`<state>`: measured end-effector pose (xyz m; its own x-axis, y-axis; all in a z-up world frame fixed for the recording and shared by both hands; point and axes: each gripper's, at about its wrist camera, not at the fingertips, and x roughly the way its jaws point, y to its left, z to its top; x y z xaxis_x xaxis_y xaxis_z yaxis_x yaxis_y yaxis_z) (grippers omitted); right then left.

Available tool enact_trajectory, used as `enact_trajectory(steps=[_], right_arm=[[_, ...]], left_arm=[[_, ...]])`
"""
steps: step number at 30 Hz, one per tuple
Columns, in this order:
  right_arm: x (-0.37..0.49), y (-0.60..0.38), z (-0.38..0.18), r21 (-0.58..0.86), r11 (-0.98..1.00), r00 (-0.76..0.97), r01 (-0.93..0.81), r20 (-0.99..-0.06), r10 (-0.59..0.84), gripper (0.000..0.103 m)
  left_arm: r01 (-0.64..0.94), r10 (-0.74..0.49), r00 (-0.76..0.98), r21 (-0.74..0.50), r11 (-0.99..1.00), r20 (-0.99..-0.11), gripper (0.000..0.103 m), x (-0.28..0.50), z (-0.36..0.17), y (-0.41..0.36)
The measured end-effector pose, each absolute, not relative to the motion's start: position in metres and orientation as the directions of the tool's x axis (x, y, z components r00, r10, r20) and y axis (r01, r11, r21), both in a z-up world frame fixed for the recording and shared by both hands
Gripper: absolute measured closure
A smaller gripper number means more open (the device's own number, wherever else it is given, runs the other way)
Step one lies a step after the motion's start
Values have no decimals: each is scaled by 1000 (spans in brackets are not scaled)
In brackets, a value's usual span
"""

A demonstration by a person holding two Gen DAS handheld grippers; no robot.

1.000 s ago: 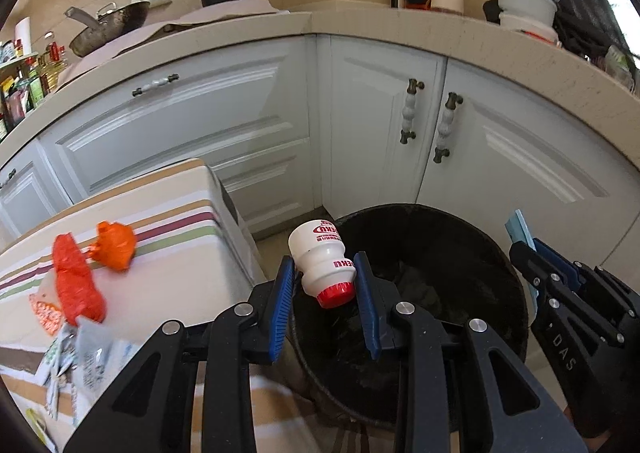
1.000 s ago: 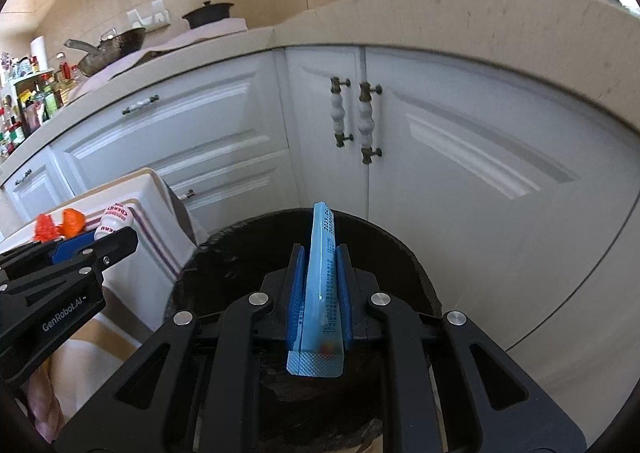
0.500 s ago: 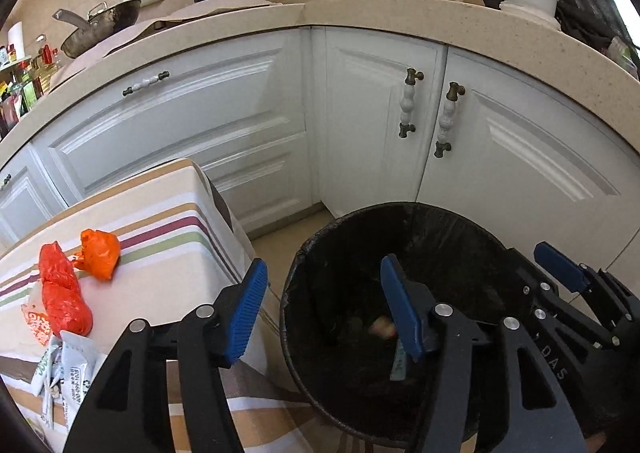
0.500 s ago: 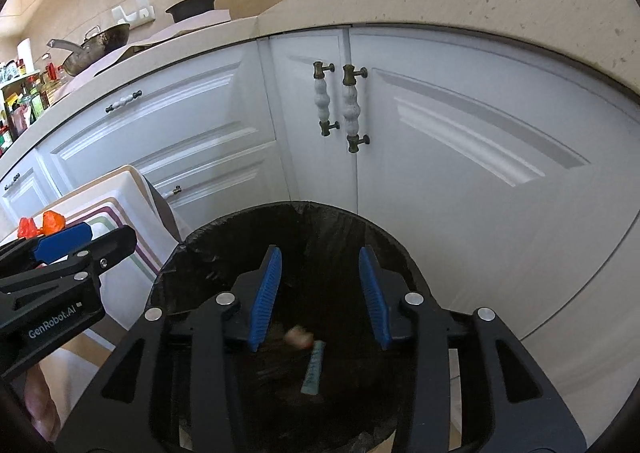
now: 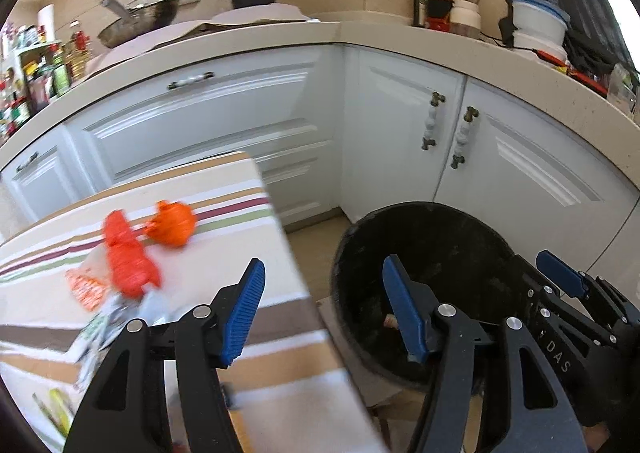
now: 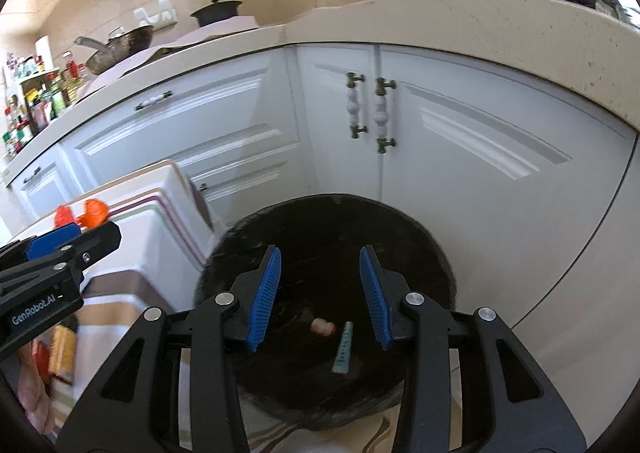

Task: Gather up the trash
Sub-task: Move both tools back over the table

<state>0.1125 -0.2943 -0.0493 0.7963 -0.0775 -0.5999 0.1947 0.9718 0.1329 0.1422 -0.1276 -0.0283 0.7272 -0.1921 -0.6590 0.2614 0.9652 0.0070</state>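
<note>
A black trash bin (image 6: pixel 340 200) stands on the floor by the white cabinets. Inside it lie a small white bottle with a red cap (image 6: pixel 322 327) and a blue packet (image 6: pixel 343 347). My right gripper (image 6: pixel 320 251) hangs open over the bin with nothing between its fingers. My left gripper (image 5: pixel 324 263) is open and empty too, between the bin's rim (image 5: pixel 420 209) and the table edge. On the striped tablecloth (image 5: pixel 240 181) lie an orange crumpled wrapper (image 5: pixel 172 223), a red wrapper (image 5: pixel 126 261) and several pale sachets (image 5: pixel 100 329).
White cabinet doors with knobbed handles (image 5: pixel 428 121) curve around behind the bin under a pale counter (image 5: pixel 400 33) that carries pans, bottles and bowls. A strip of bare floor (image 5: pixel 312 237) separates table and bin. More packets (image 6: pixel 60 349) lie at the table's near edge.
Both grippers opened: the bottle dropped from the left, the blue packet from the right, into the bin. The left gripper then drew back and left toward the table; the right pulled back.
</note>
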Motion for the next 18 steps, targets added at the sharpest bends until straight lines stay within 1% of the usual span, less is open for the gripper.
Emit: enact_trajectory(steps=[7,18], right_arm=[[94,-248,-39,158,980,807,117,-591,-1,62],[74,-163,-30,149,988,793,-51,-595,130,62]], left_arm=[[181,-129,753,14,983,-645,39,112,-18,-71],[4,18,779,34,999,-627,36,77,-12,24]])
